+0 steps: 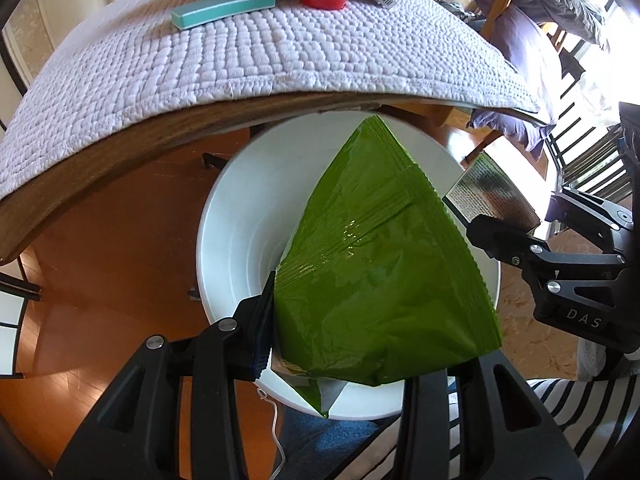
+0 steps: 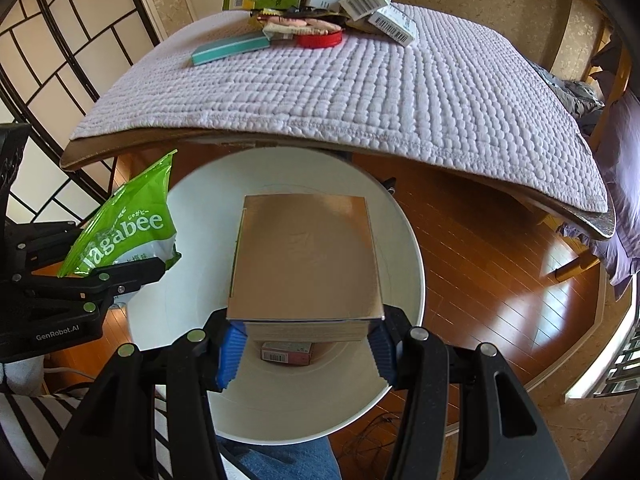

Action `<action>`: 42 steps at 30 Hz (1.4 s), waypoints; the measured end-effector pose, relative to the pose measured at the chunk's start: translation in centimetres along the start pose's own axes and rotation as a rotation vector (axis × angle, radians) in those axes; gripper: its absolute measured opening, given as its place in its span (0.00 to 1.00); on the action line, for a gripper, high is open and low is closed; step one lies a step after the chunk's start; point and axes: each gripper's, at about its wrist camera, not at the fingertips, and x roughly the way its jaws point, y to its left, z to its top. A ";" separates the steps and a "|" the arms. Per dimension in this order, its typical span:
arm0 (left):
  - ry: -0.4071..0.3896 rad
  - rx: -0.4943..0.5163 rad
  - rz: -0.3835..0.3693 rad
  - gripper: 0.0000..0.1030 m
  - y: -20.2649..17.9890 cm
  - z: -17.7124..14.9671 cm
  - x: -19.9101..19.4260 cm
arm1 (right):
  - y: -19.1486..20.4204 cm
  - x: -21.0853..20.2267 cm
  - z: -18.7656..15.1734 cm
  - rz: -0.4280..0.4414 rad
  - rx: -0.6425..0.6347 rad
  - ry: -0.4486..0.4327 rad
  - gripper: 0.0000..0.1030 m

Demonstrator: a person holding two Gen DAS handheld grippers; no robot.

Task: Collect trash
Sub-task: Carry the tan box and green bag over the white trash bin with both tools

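I'm clamping the green snack bag (image 1: 384,280) in my left gripper (image 1: 340,340), gold box (image 2: 306,256) in right gripper (image 2: 306,344), both over the white bin (image 2: 412,264) so they're dropping inside

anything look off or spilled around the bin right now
Nothing spilled. Both pieces of trash hang over the white bin: the green snack bag in the left gripper, the gold box in the right gripper.

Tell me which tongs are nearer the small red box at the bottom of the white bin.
Right. The right tongs, clamped on a gold box, hang directly above the small red box. The left tongs, gripping a green snack bag, sit at the white bin rim's left edge.
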 end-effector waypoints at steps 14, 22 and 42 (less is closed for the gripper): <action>0.033 0.009 0.017 0.40 0.4 -0.2 1.1 | 0.1 1.0 0.0 0.007 0.005 0.030 0.51; 0.047 0.015 0.015 0.40 -0.1 0.2 1.9 | 0.6 1.6 0.4 0.008 -0.004 0.041 0.51; 0.078 0.044 0.016 0.40 -1.7 0.4 4.7 | -0.1 2.6 -0.1 0.000 -0.008 0.057 0.51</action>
